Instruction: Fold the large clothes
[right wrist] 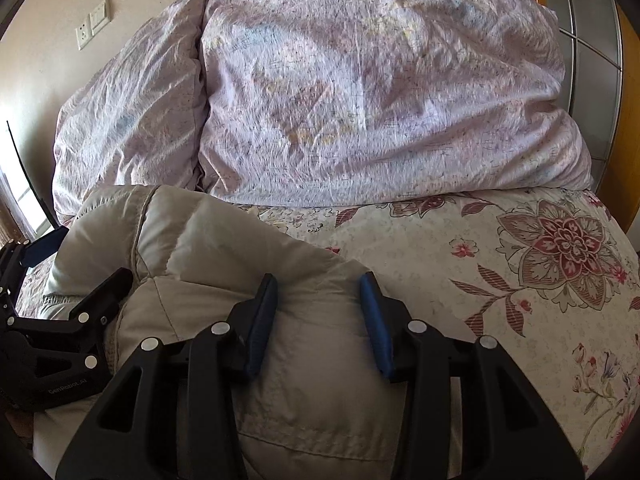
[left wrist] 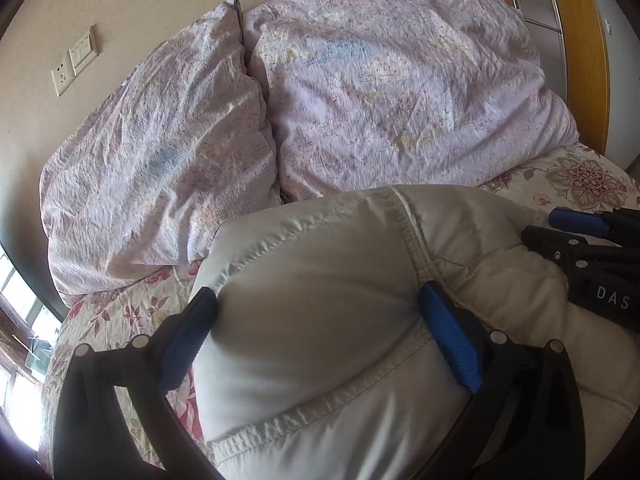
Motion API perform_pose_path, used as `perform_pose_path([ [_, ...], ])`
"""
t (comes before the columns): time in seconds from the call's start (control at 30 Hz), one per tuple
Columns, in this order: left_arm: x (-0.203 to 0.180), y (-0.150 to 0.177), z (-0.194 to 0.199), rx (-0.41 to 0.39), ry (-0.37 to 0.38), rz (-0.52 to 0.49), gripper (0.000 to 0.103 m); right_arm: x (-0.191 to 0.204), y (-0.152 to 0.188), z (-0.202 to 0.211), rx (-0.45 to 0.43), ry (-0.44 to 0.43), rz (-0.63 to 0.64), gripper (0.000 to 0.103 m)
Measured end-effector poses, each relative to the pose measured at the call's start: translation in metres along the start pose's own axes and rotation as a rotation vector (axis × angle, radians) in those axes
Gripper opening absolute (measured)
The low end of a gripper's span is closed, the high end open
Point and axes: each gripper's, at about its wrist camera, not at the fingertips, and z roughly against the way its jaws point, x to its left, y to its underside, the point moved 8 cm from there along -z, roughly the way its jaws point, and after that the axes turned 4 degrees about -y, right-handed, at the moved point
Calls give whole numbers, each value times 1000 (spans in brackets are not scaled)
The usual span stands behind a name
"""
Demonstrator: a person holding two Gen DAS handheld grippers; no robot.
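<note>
Puffy cream quilted jacket [left wrist: 320, 320] bulged between my left gripper's [left wrist: 316, 312] spread jaws; my right gripper [right wrist: 320, 300], likewise spread, straddled its fold nearer the floral bedsheet's [right wrist: 520, 280] right edge.

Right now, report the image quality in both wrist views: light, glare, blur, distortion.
Left wrist view: window at the left edge blown out to white; strong fisheye bending of the wooden frame; puffy jacket sharp. Right wrist view: daylight glare at the left edge; pillows slightly soft; floral sheet clear; dark vignette in the corners.
</note>
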Motion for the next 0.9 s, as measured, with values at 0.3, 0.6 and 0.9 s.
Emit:
perform_pose_path([
  [0.3,-1,2,-14,54,11,-1,101,2,-1,-14,65,48,30,46],
  [0.6,24,6,85,-34,275,67,100,50,12,102,-68,-187,70,46],
  [0.9,-14,43,78,16,239,-54,101,58,61,73,31,-99,166,46],
])
